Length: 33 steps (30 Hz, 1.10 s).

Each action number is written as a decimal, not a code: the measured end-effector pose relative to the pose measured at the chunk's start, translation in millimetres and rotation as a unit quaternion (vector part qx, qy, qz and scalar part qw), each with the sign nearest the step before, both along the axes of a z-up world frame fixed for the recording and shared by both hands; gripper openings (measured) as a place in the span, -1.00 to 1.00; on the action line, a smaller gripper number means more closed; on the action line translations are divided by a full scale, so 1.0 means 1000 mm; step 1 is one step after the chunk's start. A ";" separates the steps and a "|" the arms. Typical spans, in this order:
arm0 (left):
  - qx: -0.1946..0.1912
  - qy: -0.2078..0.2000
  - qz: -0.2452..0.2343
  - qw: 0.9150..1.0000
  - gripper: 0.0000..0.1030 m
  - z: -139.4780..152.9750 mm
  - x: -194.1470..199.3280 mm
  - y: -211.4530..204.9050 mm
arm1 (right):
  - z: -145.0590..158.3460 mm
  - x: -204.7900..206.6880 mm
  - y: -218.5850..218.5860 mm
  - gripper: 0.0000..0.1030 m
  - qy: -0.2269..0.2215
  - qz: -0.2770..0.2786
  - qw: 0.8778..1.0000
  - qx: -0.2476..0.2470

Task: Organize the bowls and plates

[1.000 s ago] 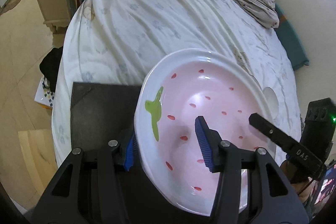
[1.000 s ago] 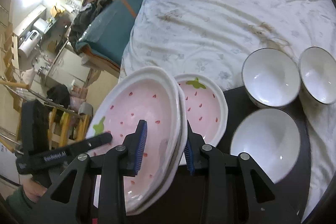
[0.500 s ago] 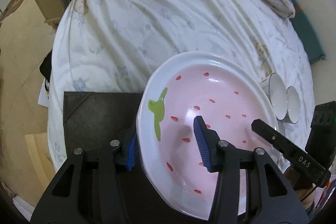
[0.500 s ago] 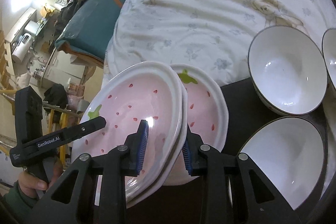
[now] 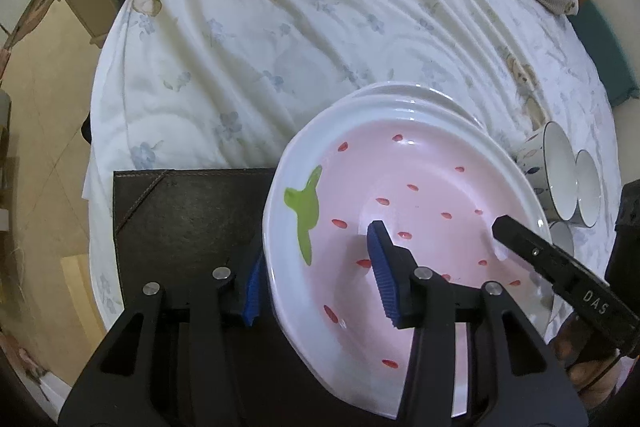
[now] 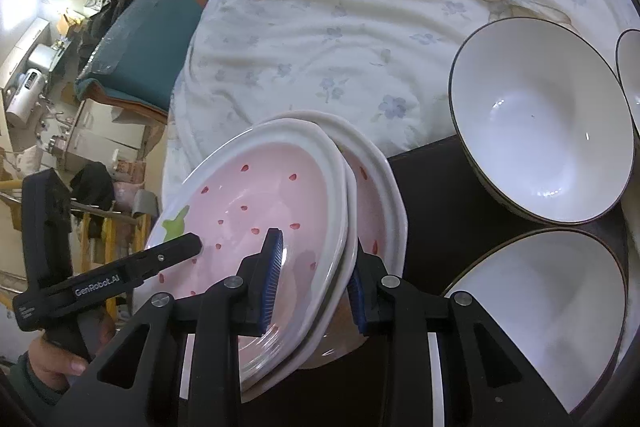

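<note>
Over the dark mat (image 5: 188, 223) at the near edge of the bed (image 5: 320, 27), two nested pink strawberry plates (image 6: 256, 223) are held tilted by both grippers. Left gripper (image 5: 320, 277): jaws part closed across the left rim, one blue pad under the outside, one inside the well; pad contact reads as a pinch on the rim. Right gripper (image 6: 314, 279): jaws part closed on the right rim of the same pair, both plate edges caught between the pads. A third strawberry plate (image 6: 380, 203) lies flat on the mat directly beneath, just below the held pair; whether they touch cannot be told. Progress judged as mid-task: plates nearly consolidated into one stack, final set-down not yet done, release still owed. Bowls appear unstacked: one white dark-rimmed bowl (image 6: 544, 123) partly on the mat's far edge, a second bowl (image 6: 548, 311) on the mat at the near right, a third bowl (image 6: 630, 75) cut off at the frame edge on the sheet. Bowl nesting judged as remaining work. Plates: glossy ceramic, scalloped white rim, pink well with red seed marks and a green leaf (image 5: 304, 211); no chips seen. Slippery glaze and the tilt make slip a risk if grip is eased unevenly.
</note>
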State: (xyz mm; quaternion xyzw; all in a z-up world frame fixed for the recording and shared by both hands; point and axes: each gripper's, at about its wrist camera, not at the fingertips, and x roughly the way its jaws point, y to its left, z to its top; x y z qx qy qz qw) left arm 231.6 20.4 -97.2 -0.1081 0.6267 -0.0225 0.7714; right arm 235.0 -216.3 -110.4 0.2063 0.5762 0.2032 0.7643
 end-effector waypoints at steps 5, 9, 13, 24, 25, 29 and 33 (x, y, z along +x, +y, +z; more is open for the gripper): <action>0.001 0.023 -0.003 1.000 -0.23 -0.010 0.000 0.000 | -0.004 0.002 -0.005 -0.38 0.005 -0.007 1.000 -0.003; 0.027 0.016 -0.014 0.999 -0.23 -0.010 -0.004 -0.008 | -0.004 0.003 -0.005 -0.38 0.004 -0.007 1.000 -0.021; 0.033 0.011 -0.020 0.999 -0.24 -0.008 -0.005 -0.010 | -0.002 0.005 -0.006 -0.38 -0.001 -0.005 0.999 -0.040; 0.052 0.000 -0.029 0.998 -0.23 -0.004 -0.005 -0.008 | -0.002 0.009 0.001 -0.39 0.016 0.014 0.996 -0.087; 0.051 0.002 -0.030 0.998 -0.22 -0.004 -0.005 -0.007 | -0.002 0.008 0.001 -0.40 0.020 0.017 0.996 -0.088; 0.050 0.010 -0.029 0.998 -0.22 -0.006 -0.006 -0.007 | -0.001 0.006 0.002 -0.40 0.042 0.024 0.994 -0.097; 0.052 0.009 -0.037 0.998 -0.22 -0.004 -0.009 -0.009 | 0.001 0.003 0.002 -0.40 0.054 0.026 0.993 -0.101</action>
